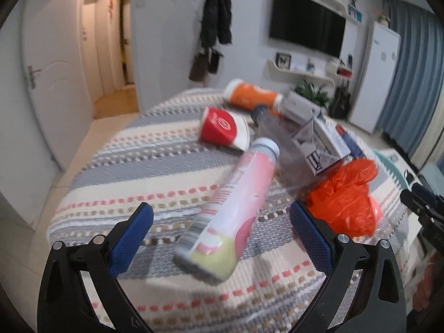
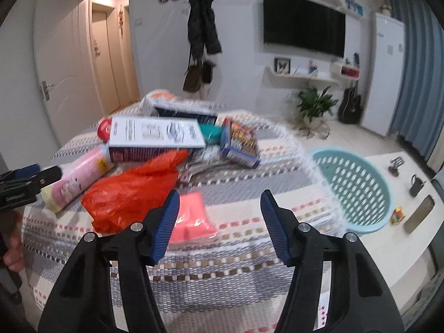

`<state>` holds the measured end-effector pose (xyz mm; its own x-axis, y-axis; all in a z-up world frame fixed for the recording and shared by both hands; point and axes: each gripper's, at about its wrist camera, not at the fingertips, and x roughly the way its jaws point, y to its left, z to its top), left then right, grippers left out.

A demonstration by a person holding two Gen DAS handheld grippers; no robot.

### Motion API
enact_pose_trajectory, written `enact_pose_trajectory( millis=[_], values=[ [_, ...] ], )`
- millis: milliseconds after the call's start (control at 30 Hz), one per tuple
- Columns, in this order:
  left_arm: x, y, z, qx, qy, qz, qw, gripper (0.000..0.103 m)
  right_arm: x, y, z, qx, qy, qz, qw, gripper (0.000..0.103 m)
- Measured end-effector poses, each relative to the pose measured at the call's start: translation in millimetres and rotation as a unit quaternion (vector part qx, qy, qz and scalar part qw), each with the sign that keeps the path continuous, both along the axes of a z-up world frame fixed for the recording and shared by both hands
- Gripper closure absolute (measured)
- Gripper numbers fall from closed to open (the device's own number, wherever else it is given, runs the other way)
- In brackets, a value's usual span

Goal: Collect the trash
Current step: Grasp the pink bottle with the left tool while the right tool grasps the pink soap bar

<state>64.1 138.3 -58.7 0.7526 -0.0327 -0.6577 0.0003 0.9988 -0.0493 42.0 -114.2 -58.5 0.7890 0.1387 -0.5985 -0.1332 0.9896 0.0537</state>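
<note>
Trash lies on a striped woven cloth (image 1: 144, 166). A pink-and-white bottle (image 1: 233, 205) lies between the open fingers of my left gripper (image 1: 222, 222), untouched. Beyond it are a red paper cup (image 1: 222, 129), an orange bottle (image 1: 249, 95), a clear bottle (image 1: 277, 136), a white carton (image 1: 319, 141) and an orange plastic bag (image 1: 347, 197). My right gripper (image 2: 219, 222) is open and empty above a pink packet (image 2: 191, 216), next to the orange bag (image 2: 130, 191). The pink bottle (image 2: 80, 177), carton (image 2: 155, 136) and a blue snack box (image 2: 240, 144) show there too.
A teal perforated basket (image 2: 358, 191) stands right of the cloth on a white surface with small items (image 2: 416, 186). Behind are a door (image 1: 52, 83), a hanging coat (image 2: 201, 19), a wall TV (image 2: 304, 30), a plant (image 2: 313, 105) and a fridge (image 2: 385, 75).
</note>
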Motion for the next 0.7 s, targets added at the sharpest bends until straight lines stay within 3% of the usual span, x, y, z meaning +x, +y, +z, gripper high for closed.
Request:
enact_pose_trajectory(
  millis=[167,400,700],
  values=[
    [22,-7,-12,-0.001,0.036,-0.015,0.9992,0.017,19,7,-19,0.004,0.049,0.023,0.999,0.046],
    [35,-14,-20,0.000,0.071,-0.022,0.9972,0.044,39,20,-31,0.014,0.088,0.056,0.994,0.041],
    [29,-28,-28,-0.040,0.095,-0.014,0.9945,0.054,59,23,-47,0.011,0.135,0.065,0.989,0.041]
  ],
)
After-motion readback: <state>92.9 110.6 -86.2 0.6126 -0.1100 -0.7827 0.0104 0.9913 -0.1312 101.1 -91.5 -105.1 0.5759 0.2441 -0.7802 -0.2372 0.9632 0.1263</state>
